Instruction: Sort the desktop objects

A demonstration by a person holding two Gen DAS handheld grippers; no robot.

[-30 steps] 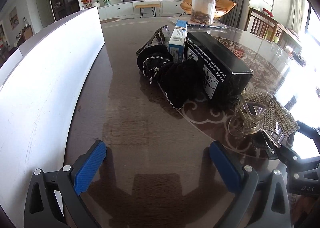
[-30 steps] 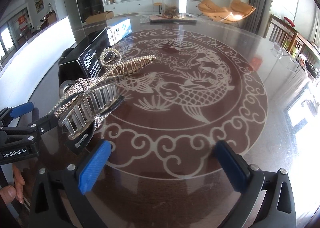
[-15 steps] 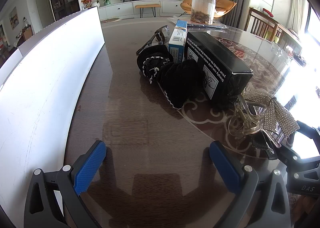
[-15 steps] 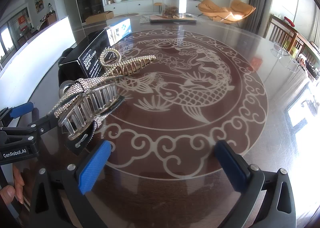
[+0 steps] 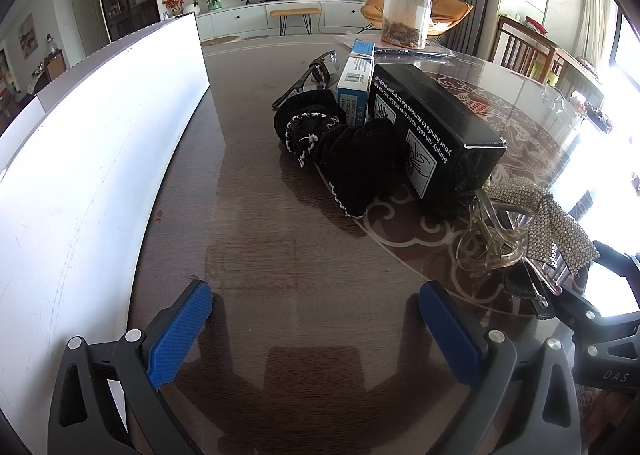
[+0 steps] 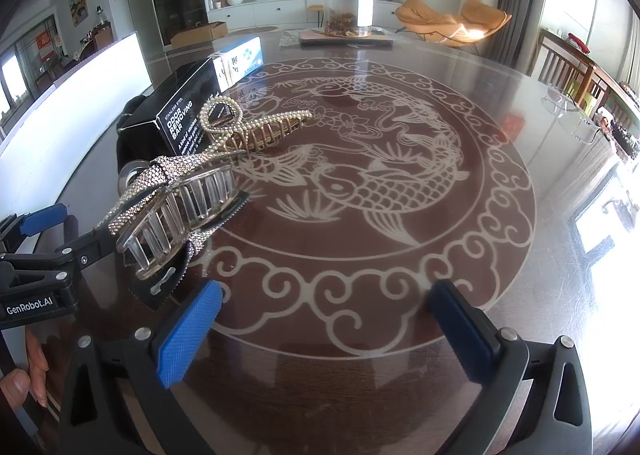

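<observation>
My left gripper (image 5: 316,327) is open and empty over the dark table. Ahead of it lie a black scrunchie (image 5: 348,159), a black box (image 5: 436,123), a blue-and-white box (image 5: 356,75) and glasses (image 5: 316,71). A rhinestone bow hair claw (image 5: 520,223) lies to its right. My right gripper (image 6: 324,331) is open and empty over the fish pattern. In its view the rhinestone claw (image 6: 176,207) lies at the left, just beyond the left finger, with a pearl hair claw (image 6: 256,127) and the black box (image 6: 176,115) behind it.
A long white bin wall (image 5: 92,159) runs along the left side. A clear jar (image 6: 348,7) stands on a flat packet at the table's far edge. Clear glasses (image 6: 572,111) lie at the far right. Chairs stand beyond the table.
</observation>
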